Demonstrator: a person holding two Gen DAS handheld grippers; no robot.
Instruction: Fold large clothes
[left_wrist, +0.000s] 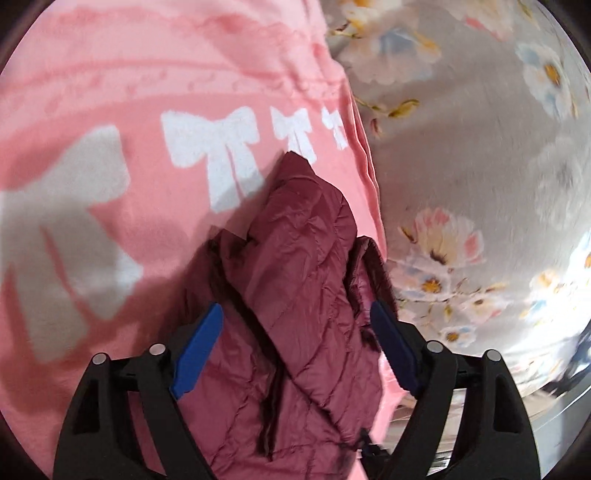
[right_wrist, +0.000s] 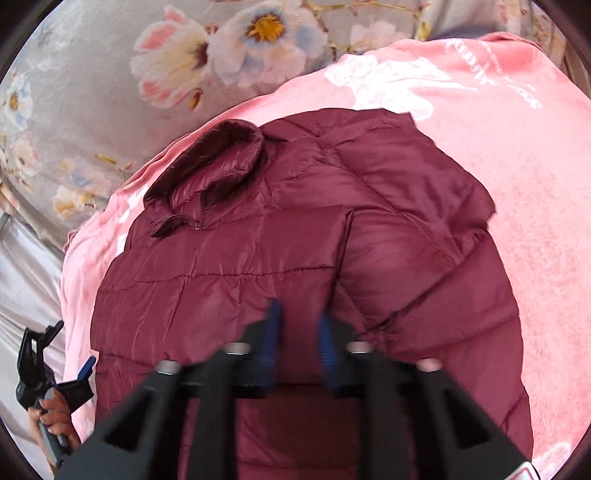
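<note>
A maroon quilted jacket (right_wrist: 258, 251) lies on a pink blanket (right_wrist: 517, 184), collar at the upper left, with one sleeve folded across its front. My right gripper (right_wrist: 299, 314) is blurred. Its blue fingers (right_wrist: 274, 321) stand close together, pinching the jacket fabric at the folded sleeve's lower edge. In the left wrist view a crumpled part of the jacket (left_wrist: 306, 280) lies loose between the wide-apart blue fingers (left_wrist: 199, 347) of my left gripper (left_wrist: 295, 347), which is open. The left gripper (right_wrist: 74, 373) and the hand (right_wrist: 55, 417) holding it also show at the right wrist view's lower left.
The pink blanket (left_wrist: 110, 92) carries white bow prints (left_wrist: 218, 147) and lies on a grey floral bedsheet (left_wrist: 480, 147). The blanket's edge (left_wrist: 369, 177) runs just right of the jacket part. A pale satin surface (right_wrist: 26, 280) shows beyond the bed's left side.
</note>
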